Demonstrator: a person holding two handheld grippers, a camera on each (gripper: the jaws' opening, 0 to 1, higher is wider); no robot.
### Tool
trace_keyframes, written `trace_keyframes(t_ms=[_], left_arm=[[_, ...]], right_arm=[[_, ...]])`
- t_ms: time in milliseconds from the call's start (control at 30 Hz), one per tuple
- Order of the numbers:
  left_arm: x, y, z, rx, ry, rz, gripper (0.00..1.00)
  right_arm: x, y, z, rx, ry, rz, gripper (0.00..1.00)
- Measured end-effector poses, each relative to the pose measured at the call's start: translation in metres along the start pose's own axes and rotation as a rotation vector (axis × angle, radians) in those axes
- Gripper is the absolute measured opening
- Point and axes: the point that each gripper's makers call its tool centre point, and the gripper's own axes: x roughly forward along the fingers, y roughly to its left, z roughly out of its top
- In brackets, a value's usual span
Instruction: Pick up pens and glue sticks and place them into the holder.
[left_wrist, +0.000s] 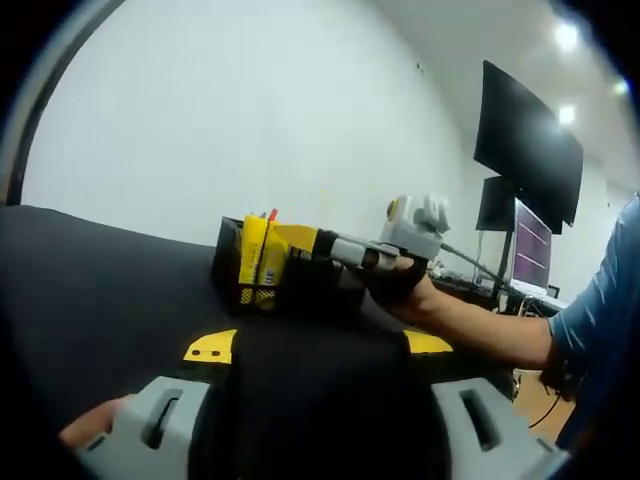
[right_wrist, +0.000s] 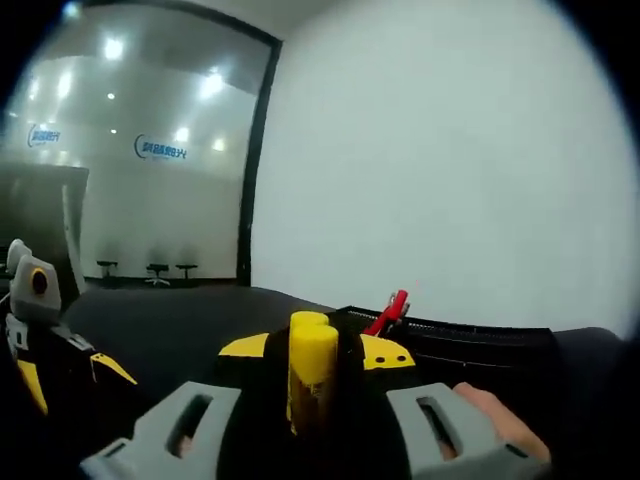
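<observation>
Clamped upright between the right gripper's jaws is a yellow glue stick, its rounded top poking up just in front of the camera; a hand shows at the lower right of the right gripper view. Just beyond it sits the black mesh holder, a red pen slanting up over its near rim.

From the left gripper view, the same right gripper reaches in from the right, held by a gloved hand, with the glue stick at the holder's top edge — other yellow sticks and a red tip already stand inside. The holder rests on a black table.

As for the left gripper, its jaws are lost in darkness, so I cannot tell whether it is released or clenched — it hangs well back from the holder.
</observation>
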Motion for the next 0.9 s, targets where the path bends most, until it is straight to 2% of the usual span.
trace_keyframes(t_ms=[100,200,300,400,533,567,733,900], left_arm=[[-0.001,-0.007,0.008,-0.014,-0.038,-0.031,0.68],[0.000,-0.005,0.021,-0.001,-0.101,-0.037,0.78],[0.001,-0.007,0.031,-0.002,-0.132,-0.051,0.87],[0.002,-0.007,0.040,-0.033,-0.174,-0.044,0.90],[0.007,0.000,0.041,-0.048,-0.178,0.028,0.96],[0.007,0.005,0.038,-0.058,-0.160,0.072,0.96],[0.013,-0.003,0.037,-0.042,-0.153,0.071,0.96],[0.004,0.004,0.035,0.033,-0.125,0.096,0.96]], right_arm=[[-0.011,-0.004,0.002,0.009,-0.004,-0.006,0.30],[-0.020,-0.008,0.003,0.013,0.000,-0.013,0.35],[-0.028,-0.007,0.003,-0.006,0.012,-0.013,0.43],[-0.037,-0.005,0.004,-0.024,0.012,-0.019,0.48],[-0.053,-0.002,0.004,-0.029,0.014,-0.027,0.55],[-0.056,-0.001,0.004,-0.035,0.018,-0.027,0.57],[-0.070,-0.001,0.006,-0.059,0.005,-0.017,0.65],[-0.098,-0.002,0.004,-0.052,0.020,-0.016,0.65]])
